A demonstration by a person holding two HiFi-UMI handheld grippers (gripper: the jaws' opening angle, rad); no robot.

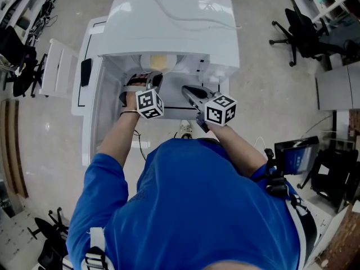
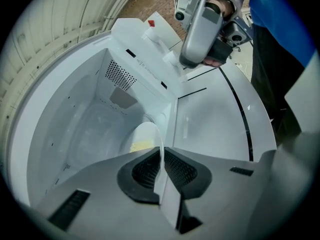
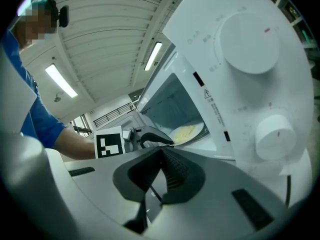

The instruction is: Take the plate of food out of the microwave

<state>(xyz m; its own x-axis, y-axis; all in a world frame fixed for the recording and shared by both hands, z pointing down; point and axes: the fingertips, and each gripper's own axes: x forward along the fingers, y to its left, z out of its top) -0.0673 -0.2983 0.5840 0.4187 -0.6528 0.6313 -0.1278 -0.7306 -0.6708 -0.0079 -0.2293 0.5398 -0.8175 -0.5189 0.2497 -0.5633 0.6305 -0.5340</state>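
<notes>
The white microwave [image 1: 169, 21] stands with its door [image 1: 90, 122] swung open to the left. A white plate [image 1: 159, 62] with yellow food sits in the mouth of the cavity. My left gripper [image 1: 147, 83] is shut on the plate's near rim; in the left gripper view the plate [image 2: 145, 136] stands edge-on between the pressed pads [image 2: 175, 169]. My right gripper [image 1: 188, 91] is shut on nothing, just in front of the opening's right side. From the right gripper view the plate [image 3: 187, 132] shows inside the cavity, with the left gripper [image 3: 170, 142] at its edge.
Two round dials [image 3: 250, 44] sit on the control panel to the right of the cavity. Black office chairs [image 1: 301, 32] stand at the far right, a white rack [image 1: 59, 66] at the left, and a dark device [image 1: 295, 153] at the person's right side.
</notes>
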